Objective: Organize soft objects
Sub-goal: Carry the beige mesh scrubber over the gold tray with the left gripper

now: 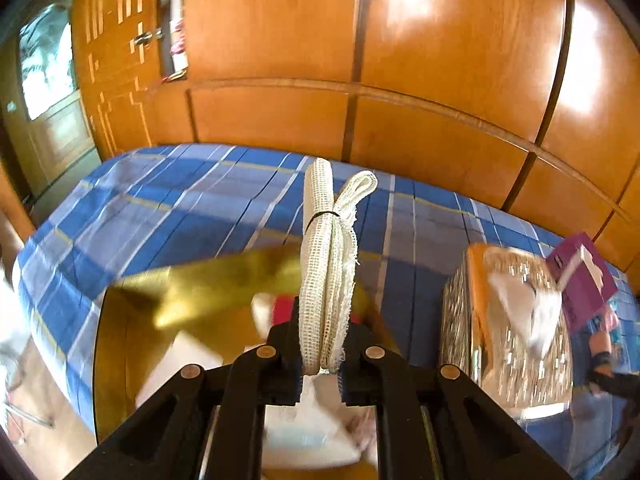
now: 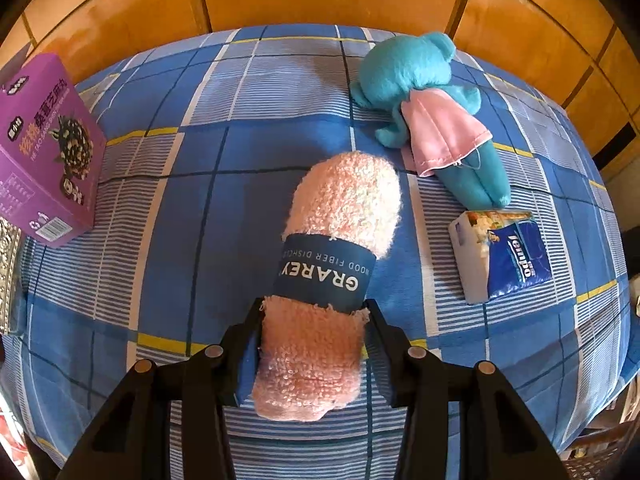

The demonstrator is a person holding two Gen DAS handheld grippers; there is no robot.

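My left gripper is shut on a rolled white mesh cloth tied with a black band, and holds it up above a gold box with white and red items inside. My right gripper is shut on a rolled pink dishcloth with a blue paper band, low over the blue plaid bed. A teal plush toy with a pink face mask on it lies at the far right. A blue Tempo tissue pack lies beside it.
A purple carton stands at the left of the right wrist view; it also shows in the left wrist view. A shiny patterned box holding white tissue stands at the right. Wooden wardrobe panels back the bed.
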